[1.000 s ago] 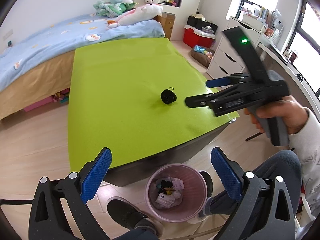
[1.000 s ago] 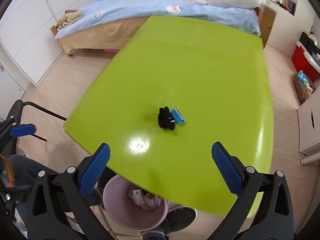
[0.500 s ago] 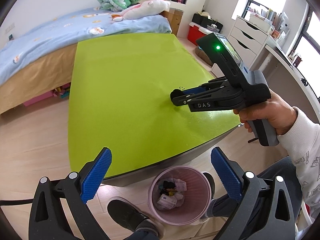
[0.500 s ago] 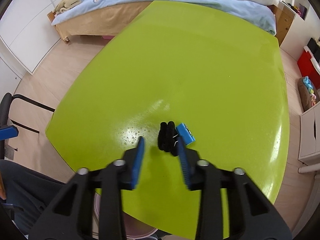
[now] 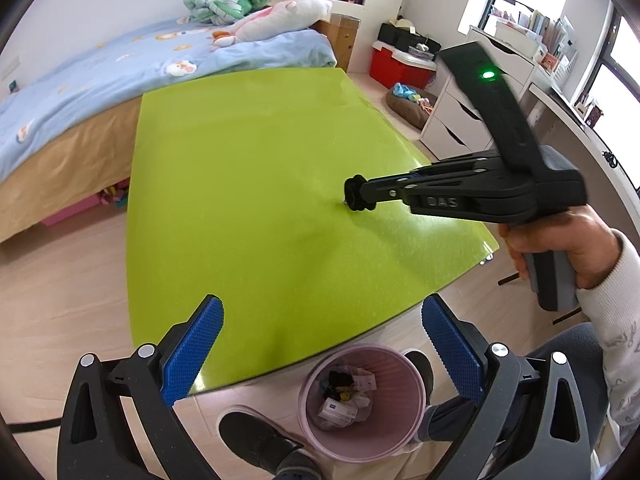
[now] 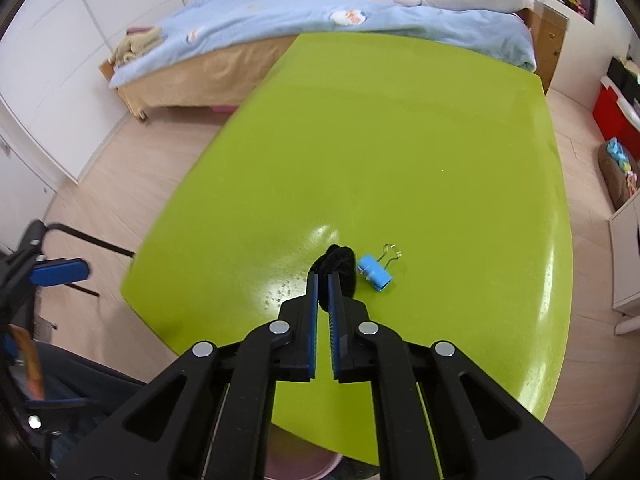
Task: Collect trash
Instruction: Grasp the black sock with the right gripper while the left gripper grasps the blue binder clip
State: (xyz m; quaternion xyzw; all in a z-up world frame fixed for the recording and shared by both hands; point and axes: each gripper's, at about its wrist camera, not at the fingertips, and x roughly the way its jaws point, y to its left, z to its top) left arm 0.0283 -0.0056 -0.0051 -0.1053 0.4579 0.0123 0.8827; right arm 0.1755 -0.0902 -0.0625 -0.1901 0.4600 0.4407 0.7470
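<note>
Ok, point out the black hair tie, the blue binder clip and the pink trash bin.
black hair tie [image 6: 340,261], right wrist view, its fuzzy top loop.
blue binder clip [image 6: 374,273], right wrist view, its blue body.
pink trash bin [image 5: 404,420], left wrist view, its inner wall.

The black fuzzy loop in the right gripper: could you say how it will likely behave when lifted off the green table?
The black fuzzy loop looks soft and plush, so it will probably squash and flop rather than hold shape. It seems small and likely light. The right gripper is shut on one edge only, so the rest may dangle; its fuzzy surface should resist slipping.
</note>
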